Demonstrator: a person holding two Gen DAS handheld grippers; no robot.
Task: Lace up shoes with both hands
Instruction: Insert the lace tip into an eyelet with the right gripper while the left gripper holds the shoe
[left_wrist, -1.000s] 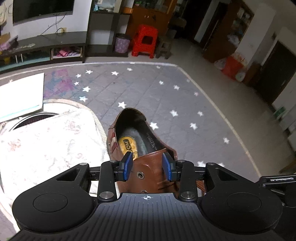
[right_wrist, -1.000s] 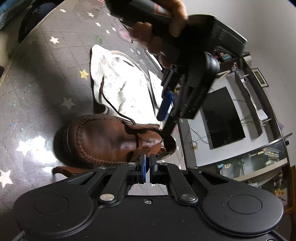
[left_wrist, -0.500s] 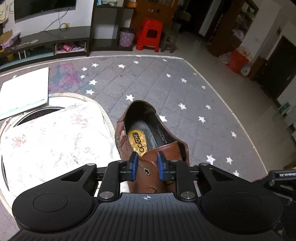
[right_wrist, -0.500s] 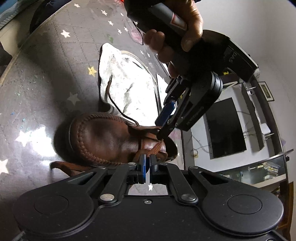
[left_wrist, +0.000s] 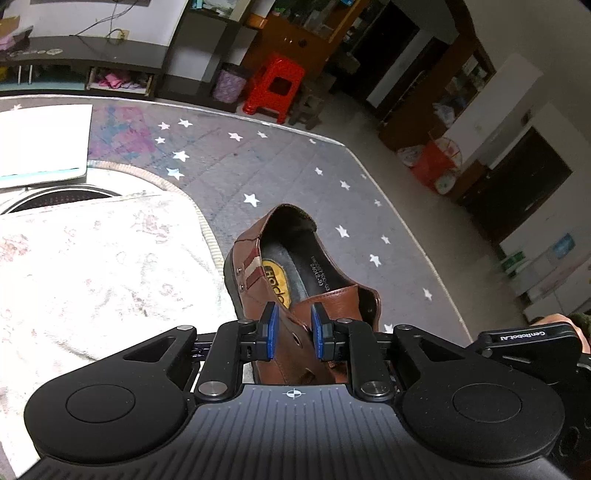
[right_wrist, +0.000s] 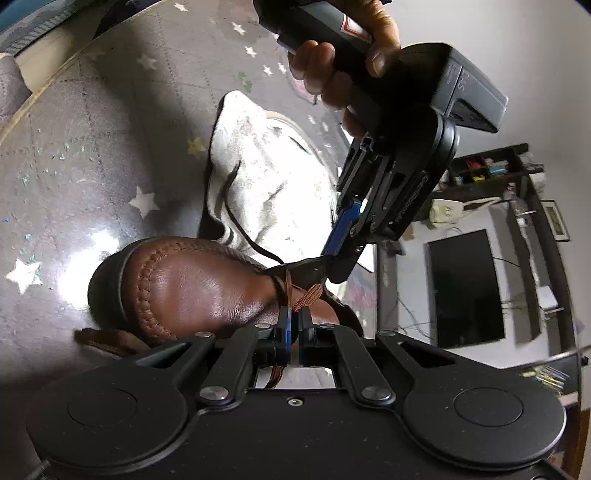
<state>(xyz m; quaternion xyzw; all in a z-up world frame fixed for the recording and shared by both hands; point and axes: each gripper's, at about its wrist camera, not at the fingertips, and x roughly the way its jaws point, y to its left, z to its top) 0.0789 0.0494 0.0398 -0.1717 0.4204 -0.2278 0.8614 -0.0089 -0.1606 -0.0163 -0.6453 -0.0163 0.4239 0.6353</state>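
Note:
A brown leather shoe (left_wrist: 295, 266) lies on a grey star-patterned mat (left_wrist: 280, 166); its toe shows in the right wrist view (right_wrist: 192, 284). My left gripper (left_wrist: 294, 334) is shut on the shoe's eyelet flap (left_wrist: 295, 332), its blue pads pressing each side. It also shows in the right wrist view (right_wrist: 340, 236), pinching the flap's edge. My right gripper (right_wrist: 294, 325) is shut on the brown shoelace (right_wrist: 306, 297), which runs from the eyelets into the pads. A dark lace end (right_wrist: 236, 221) trails over the cloth.
A white patterned cloth (left_wrist: 92, 266) lies on the mat left of the shoe, with a white board (left_wrist: 40, 140) beyond it. A red stool (left_wrist: 275, 86) and shelves stand at the far wall. A TV (right_wrist: 465, 288) hangs on the wall.
My left gripper closed further onto the eyelet flap, then widened slightly and lifted the flap. The shoe has turned a little. My right gripper stays shut on the lace.

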